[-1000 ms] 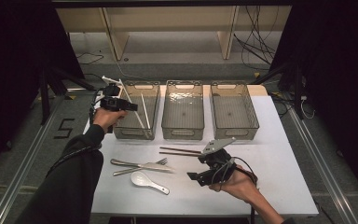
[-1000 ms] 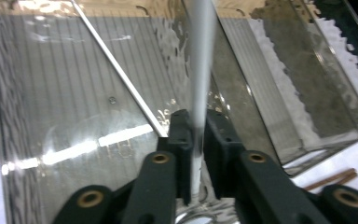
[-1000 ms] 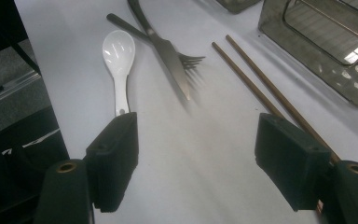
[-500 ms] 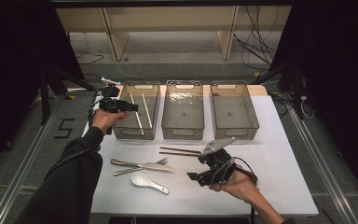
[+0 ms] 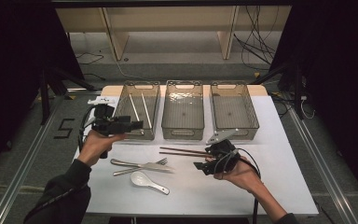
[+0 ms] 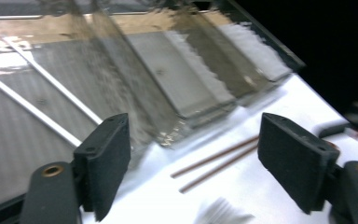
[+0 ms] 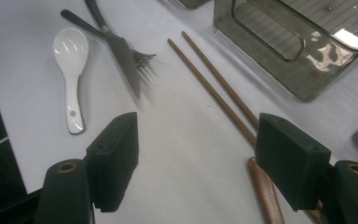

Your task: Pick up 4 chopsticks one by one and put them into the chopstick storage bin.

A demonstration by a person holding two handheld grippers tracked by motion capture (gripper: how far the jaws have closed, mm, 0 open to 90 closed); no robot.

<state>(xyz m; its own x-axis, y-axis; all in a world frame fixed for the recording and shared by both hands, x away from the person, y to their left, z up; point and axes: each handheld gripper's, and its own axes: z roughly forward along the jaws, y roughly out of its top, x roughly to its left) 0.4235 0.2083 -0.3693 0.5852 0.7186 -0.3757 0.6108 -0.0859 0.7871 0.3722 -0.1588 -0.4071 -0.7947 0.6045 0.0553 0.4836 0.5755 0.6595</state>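
Three clear bins in a row: left bin (image 5: 140, 112) holds two white chopsticks (image 5: 138, 108), middle bin (image 5: 182, 112) and right bin (image 5: 234, 109) empty | brown chopsticks (image 5: 182, 151) on table near right gripper (image 5: 200, 165) | left gripper (image 5: 137, 125) at left bin | both grippers' jaws apart, holding nothing.

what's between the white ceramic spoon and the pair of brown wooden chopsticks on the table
A metal knife and metal fork, lying crossed, sit between the white ceramic spoon and the brown wooden chopsticks, as the high view and right gripper view show.
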